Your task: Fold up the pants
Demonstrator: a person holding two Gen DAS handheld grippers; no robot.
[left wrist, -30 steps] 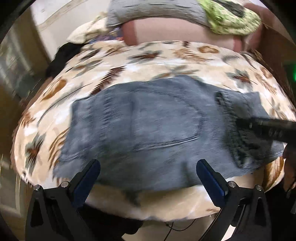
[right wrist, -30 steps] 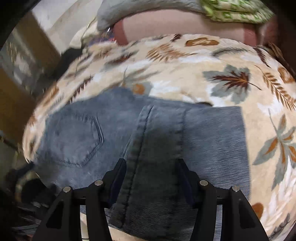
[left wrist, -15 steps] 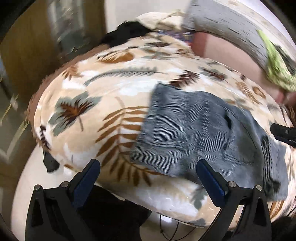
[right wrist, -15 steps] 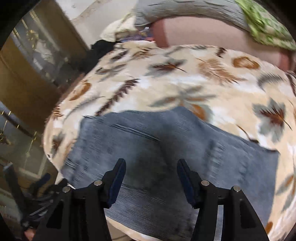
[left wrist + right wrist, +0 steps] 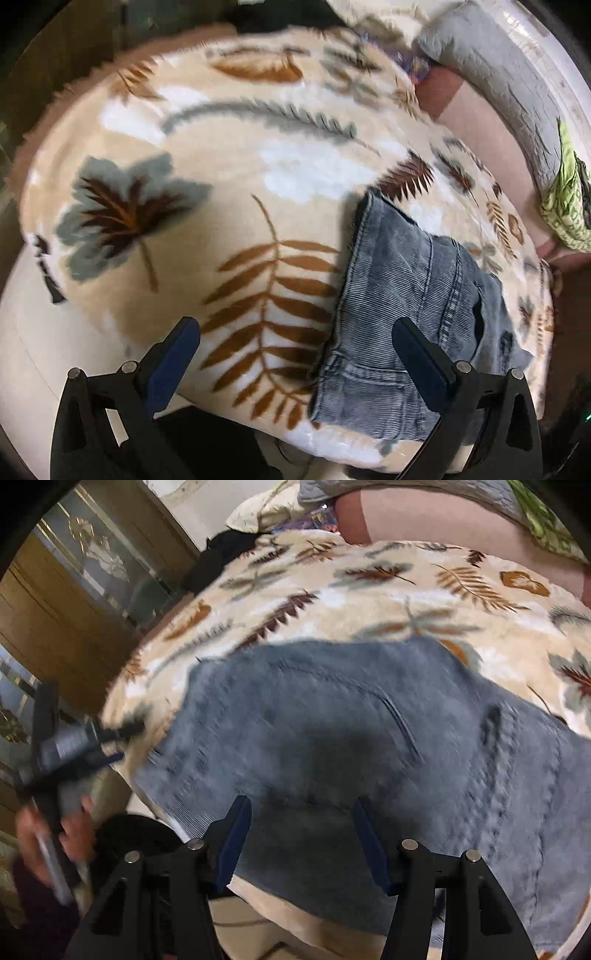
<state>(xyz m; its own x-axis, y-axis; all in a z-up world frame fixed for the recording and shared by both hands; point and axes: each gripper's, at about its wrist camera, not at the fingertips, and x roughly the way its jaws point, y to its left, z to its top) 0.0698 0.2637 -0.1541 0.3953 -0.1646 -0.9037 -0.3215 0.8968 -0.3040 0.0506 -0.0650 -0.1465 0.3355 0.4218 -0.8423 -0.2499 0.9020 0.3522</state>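
Grey-blue folded pants [image 5: 406, 314] lie on a leaf-patterned blanket [image 5: 229, 177] near the bed's front edge. My left gripper [image 5: 295, 343] stands wide open over bare blanket, with the pants' left edge just inside its right finger [image 5: 417, 354]. In the right wrist view the pants [image 5: 332, 731] fill the middle, blurred. My right gripper [image 5: 303, 834] hovers over their near edge, jaws apart, nothing pinched between them. The left gripper [image 5: 127, 738] shows there too, off the pants' left edge, held by a hand [image 5: 55, 830].
A pink bolster [image 5: 443, 520], a grey cushion [image 5: 498, 74] and a green patterned cloth [image 5: 565, 206] line the far side of the bed. A black garment [image 5: 225, 550] lies at the far left corner. A wooden cabinet with glass doors [image 5: 74, 590] stands left of the bed.
The left gripper has swung left and rolled, from over the pants to the bare blanket beside them. The right gripper has drifted left across the pants, and the left gripper has come into its view.
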